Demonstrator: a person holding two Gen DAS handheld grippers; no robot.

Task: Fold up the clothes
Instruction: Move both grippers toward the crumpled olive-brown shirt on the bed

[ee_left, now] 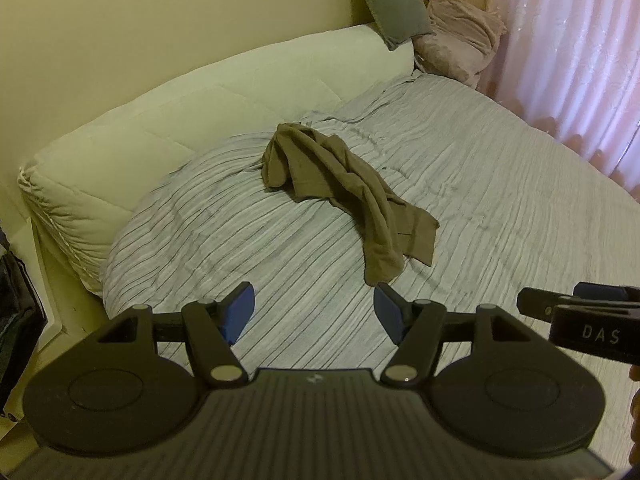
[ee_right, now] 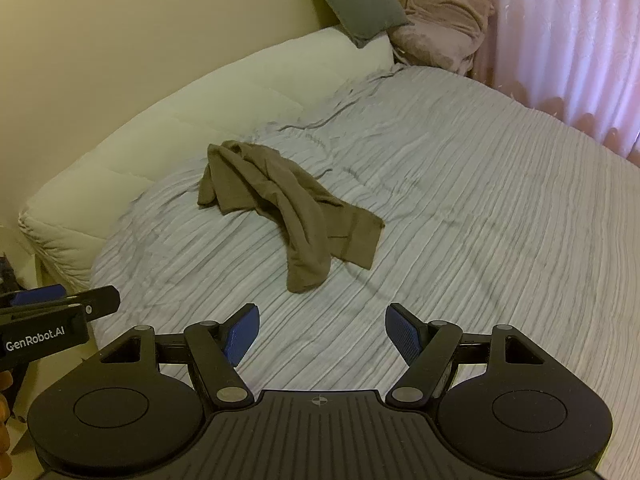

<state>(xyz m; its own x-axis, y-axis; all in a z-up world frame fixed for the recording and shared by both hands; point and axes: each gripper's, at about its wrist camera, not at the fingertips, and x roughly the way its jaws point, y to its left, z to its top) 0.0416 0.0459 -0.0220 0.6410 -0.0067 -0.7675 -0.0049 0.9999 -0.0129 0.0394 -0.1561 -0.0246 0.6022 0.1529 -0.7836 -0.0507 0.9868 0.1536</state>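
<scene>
Brown garment (ee_left: pixel 340 184) crumpled on the striped bed (ee_left: pixel 480 208).
Both tools, left tool (ee_left: pixel 314 312) and right tool (ee_right: pixel 322 334), hover near it, spread wide, holding nothing.

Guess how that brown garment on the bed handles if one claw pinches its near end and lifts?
The brown garment lies crumpled in soft folds, so it is probably floppy and would drape and hang from one pinch. It looks thin, likely light. Pushed, it would probably bunch on the ribbed bedspread rather than slide whole.
</scene>
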